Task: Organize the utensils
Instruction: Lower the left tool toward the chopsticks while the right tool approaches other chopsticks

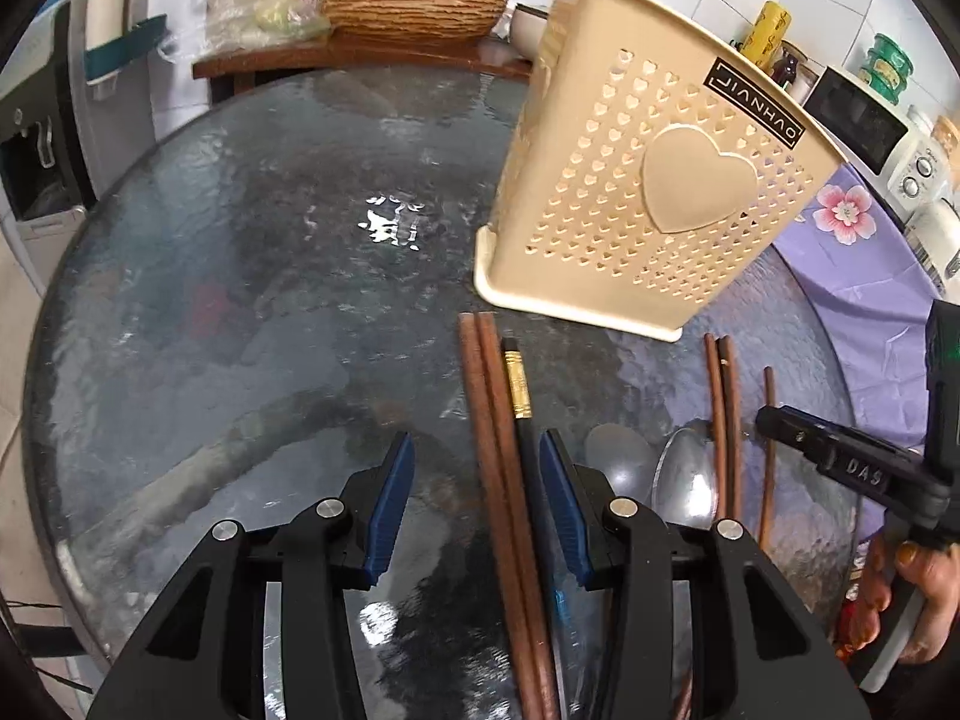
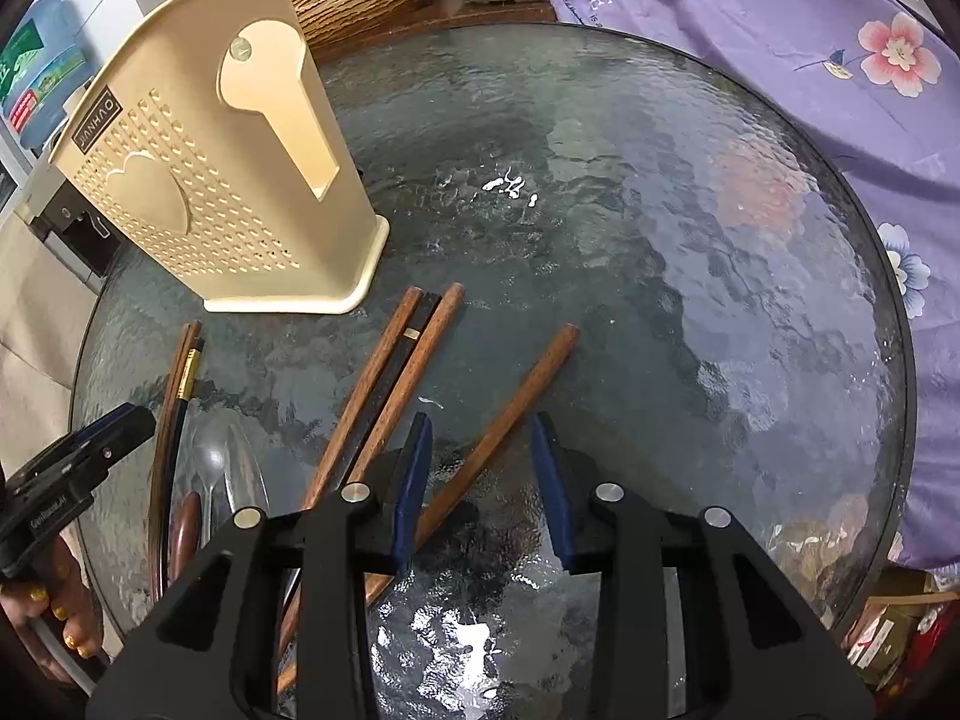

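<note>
Chopsticks (image 2: 384, 384) seven on glass table (image 2: 660, 210), one beige holder (image 2: 228, 180), left gripper (image 1: 477, 480) and right gripper (image 2: 483, 480) part-open, holding nothing

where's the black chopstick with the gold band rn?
The black chopstick lies on the glass table, just in front of the beige holder, beside two brown chopsticks and between the left gripper fingers.

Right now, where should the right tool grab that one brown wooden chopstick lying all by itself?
Grip the lone brown wooden chopstick around its middle, coming down from above with the right tool straddling it. It lies flat on the round glass table, clear of the other sticks, so a crosswise pinch probably works best.
</note>
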`<state>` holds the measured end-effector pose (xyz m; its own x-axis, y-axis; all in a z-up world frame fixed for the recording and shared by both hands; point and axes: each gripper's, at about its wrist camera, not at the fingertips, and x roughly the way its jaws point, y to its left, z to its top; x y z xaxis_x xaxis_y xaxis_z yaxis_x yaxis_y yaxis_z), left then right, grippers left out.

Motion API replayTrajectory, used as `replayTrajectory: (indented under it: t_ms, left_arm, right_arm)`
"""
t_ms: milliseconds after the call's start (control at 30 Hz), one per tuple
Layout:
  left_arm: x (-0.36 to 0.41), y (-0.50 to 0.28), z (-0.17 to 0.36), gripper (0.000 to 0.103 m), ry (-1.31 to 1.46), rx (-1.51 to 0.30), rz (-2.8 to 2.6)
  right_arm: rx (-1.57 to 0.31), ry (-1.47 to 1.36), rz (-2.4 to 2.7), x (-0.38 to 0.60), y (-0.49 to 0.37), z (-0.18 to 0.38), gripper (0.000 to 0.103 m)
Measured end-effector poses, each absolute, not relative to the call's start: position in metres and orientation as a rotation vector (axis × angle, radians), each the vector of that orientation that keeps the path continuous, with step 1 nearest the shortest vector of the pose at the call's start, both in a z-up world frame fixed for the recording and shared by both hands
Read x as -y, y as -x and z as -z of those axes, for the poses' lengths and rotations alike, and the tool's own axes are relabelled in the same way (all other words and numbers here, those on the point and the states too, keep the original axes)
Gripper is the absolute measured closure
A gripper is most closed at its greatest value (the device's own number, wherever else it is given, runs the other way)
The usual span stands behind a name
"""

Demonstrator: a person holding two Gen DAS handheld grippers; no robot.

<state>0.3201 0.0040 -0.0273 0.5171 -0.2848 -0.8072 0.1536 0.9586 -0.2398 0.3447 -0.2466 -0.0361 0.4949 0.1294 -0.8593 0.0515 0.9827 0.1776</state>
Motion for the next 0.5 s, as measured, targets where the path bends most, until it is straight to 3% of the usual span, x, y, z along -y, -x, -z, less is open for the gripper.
replayTrajectory:
  t_ms: [500]
  left_arm:
    - [-0.023, -0.338, 0.034, 0.065, 0.1, -0.991, 0.153]
  right_arm:
    - [-1.048, -0.152, -0.06, 0.24, -0.341, 0.038, 0.068]
